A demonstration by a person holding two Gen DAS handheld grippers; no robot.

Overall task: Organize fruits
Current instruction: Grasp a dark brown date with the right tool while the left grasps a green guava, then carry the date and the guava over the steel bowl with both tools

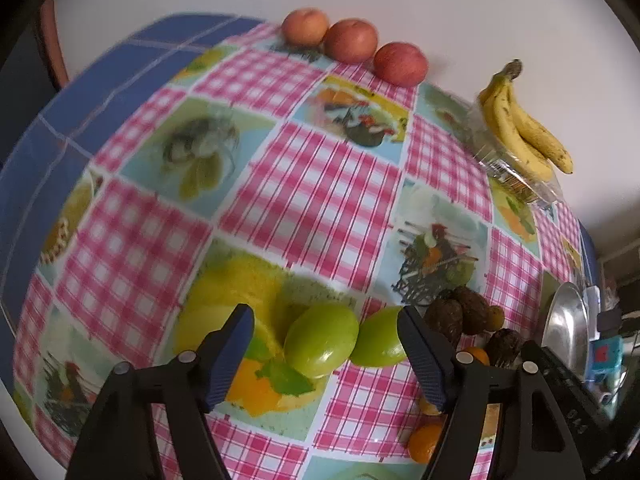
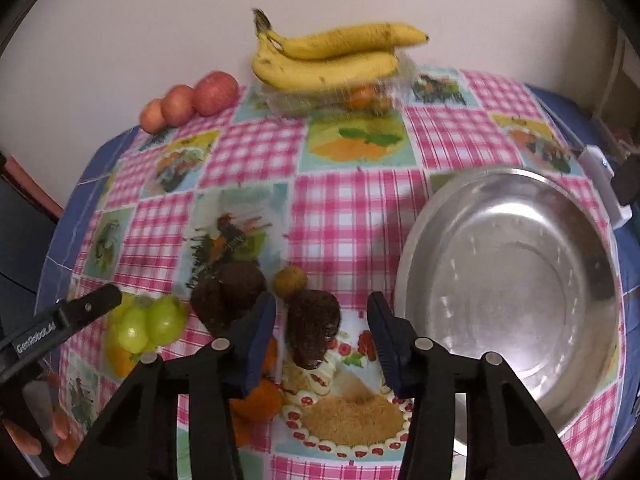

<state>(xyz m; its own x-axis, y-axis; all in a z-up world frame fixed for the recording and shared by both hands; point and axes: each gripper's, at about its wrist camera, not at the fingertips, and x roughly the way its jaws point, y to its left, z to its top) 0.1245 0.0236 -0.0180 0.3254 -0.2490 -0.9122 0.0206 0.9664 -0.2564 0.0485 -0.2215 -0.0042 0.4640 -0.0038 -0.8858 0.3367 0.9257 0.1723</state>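
Observation:
My left gripper (image 1: 326,356) points down at the checked tablecloth (image 1: 320,184) with its jaws open around a green fruit (image 1: 320,340); neither pad touches it. A second green fruit (image 1: 378,338) lies against the first, partly behind the right finger. My right gripper (image 2: 322,340) is open astride a dark brown fruit (image 2: 314,328), with a small gap on each side. Two more dark brown fruits (image 2: 228,292) and a small yellowish one (image 2: 290,280) lie just beyond. Oranges (image 2: 256,400) sit under the right gripper's left finger. The green fruits (image 2: 148,324) also show in the right wrist view.
An empty steel bowl (image 2: 508,280) stands at the right. Three red apples (image 1: 350,40) line the back wall. Bananas (image 2: 328,56) rest on a clear plastic box (image 2: 332,98). A person's fingers (image 2: 60,440) show at the lower left. The table edge curves at the left.

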